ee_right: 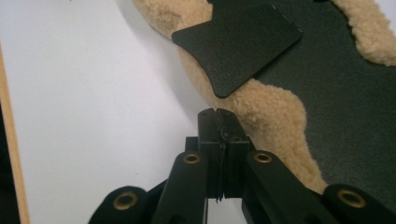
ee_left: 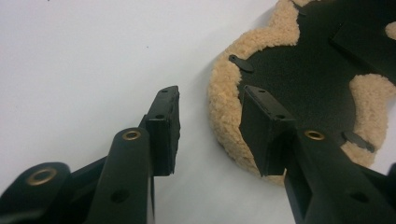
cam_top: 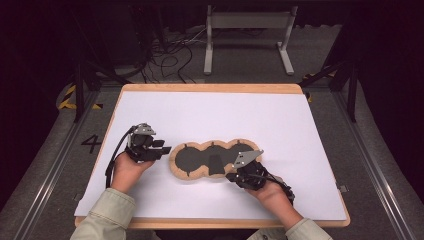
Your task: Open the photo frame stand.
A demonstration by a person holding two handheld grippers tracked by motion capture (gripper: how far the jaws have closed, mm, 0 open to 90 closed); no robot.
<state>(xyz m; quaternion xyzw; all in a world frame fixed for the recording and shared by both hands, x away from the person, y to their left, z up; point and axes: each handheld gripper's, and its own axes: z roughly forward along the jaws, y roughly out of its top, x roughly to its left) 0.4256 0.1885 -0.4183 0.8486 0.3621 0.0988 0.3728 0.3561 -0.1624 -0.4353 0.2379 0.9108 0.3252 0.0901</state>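
Observation:
A long three-lobed black pad (cam_top: 200,159) with a tan fleece border lies flat near the front middle of the white table. A small black flap (cam_top: 216,164) rests on its near side. My left gripper (cam_top: 165,150) is at the pad's left end, open. In the left gripper view (ee_left: 210,102) one jaw hangs over the fleece rim (ee_left: 224,112) and the other over bare table, neither pressing. My right gripper (cam_top: 230,175) sits at the pad's near edge, shut. In the right gripper view (ee_right: 217,114) its closed jaws end just short of the flap (ee_right: 238,46), beside the fleece (ee_right: 275,116).
The white tabletop (cam_top: 215,110) has a wooden edge (ee_right: 9,140) all round. Behind the table stand a white metal frame (cam_top: 247,30) and loose cables (cam_top: 165,55) on the floor. Both forearms come in from the bottom edge.

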